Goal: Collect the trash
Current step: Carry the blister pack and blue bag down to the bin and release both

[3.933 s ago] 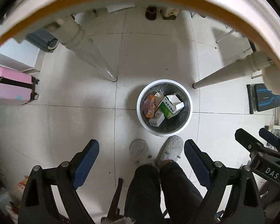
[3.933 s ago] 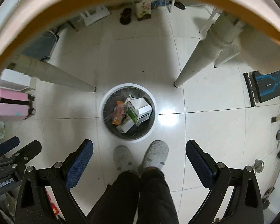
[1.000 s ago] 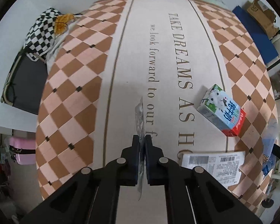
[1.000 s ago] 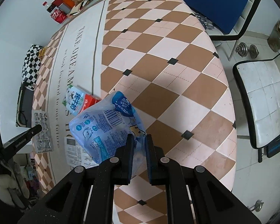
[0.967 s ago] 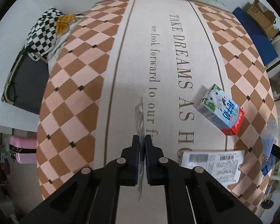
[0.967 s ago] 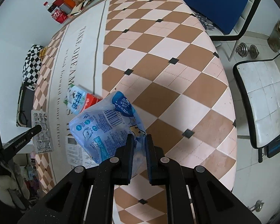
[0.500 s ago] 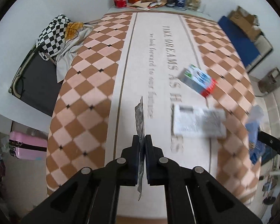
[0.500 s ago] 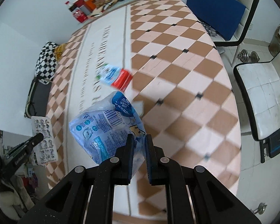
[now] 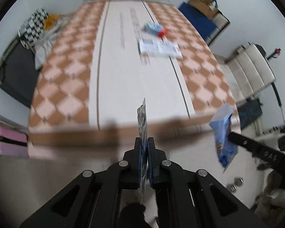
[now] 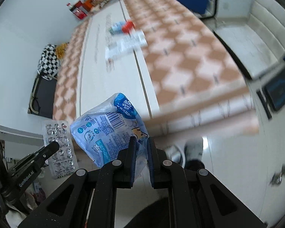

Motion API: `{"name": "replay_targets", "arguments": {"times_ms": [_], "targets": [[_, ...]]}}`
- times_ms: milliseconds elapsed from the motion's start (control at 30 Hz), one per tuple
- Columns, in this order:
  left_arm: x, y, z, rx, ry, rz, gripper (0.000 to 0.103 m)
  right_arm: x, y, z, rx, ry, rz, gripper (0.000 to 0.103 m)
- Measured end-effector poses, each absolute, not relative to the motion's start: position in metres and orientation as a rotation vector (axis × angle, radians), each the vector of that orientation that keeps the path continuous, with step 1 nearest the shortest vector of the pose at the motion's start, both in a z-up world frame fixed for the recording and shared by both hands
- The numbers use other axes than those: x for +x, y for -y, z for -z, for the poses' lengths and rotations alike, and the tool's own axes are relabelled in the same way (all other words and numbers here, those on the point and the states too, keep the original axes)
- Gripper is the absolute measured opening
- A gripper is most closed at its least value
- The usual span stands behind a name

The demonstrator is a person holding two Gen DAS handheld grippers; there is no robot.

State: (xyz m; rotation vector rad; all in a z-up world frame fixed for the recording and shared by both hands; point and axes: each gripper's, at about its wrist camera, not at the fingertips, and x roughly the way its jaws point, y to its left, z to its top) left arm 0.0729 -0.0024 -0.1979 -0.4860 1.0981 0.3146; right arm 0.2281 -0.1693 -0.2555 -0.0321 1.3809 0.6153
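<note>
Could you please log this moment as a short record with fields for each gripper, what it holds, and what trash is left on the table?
left gripper: shut on blister pack
right gripper: shut on blue plastic wrapper
left on table: small carton, flat white box
position: both grippers at the table's near edge
image quality: blurred

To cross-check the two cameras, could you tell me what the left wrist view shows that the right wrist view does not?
Only the left wrist view shows the pink suitcase. Only the right wrist view shows the blister pack's flat face and the wrapper's barcode. Both show the blue wrapper, the checked table, the carton and the white packet.
</note>
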Motion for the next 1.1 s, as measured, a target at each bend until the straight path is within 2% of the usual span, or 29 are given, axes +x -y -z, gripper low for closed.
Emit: {"name": "replay_targets", "arguments": {"times_ms": [100,267,667,800,867,900,933,967,1000,1067,1100], "targets": [[0.054,0.025,0.223,-0.522,-1.152,-0.256,0.003,0.190,0.204,0.281,-0.031,-1.445,-0.569,0.012],[0.044,0.048,0.300,-0.616,-1.276,-0.191,0.003,0.148,0.243,0.352,-0.042,-1.564,-0.487,0.012],[0.088,0.044,0.536,-0.773,-1.433,-0.190,0.004,0.143,0.271,0.598,0.040,-1.714,-0.303,0.012],[0.096,0.037,0.585,-0.780,-1.465,-0.193,0.005,0.146,0.261,0.672,0.056,-1.737,-0.269,0.012],[0.098,0.036,0.605,-0.766,-1.481,-0.199,0.010,0.145,0.255,0.713,0.043,-1.773,-0.259,0.013],[0.099,0.035,0.614,-0.741,-1.495,-0.210,0.021,0.146,0.249,0.727,0.029,-1.784,-0.253,0.013],[0.098,0.034,0.620,-0.717,-1.499,-0.224,0.042,0.145,0.246,0.741,0.020,-1.797,-0.255,0.017],[0.095,0.033,0.622,-0.705,-1.497,-0.235,0.054,0.144,0.243,0.753,0.014,-1.806,-0.260,0.031],[0.092,0.031,0.624,-0.691,-1.495,-0.257,0.072,0.143,0.240,0.759,0.016,-1.810,-0.267,0.041],[0.082,0.027,0.623,-0.668,-1.502,-0.295,0.084,0.141,0.237,0.767,0.037,-1.806,-0.298,0.081],[0.080,0.027,0.624,-0.658,-1.512,-0.310,0.094,0.141,0.234,0.767,0.030,-1.802,-0.307,0.089]]}}
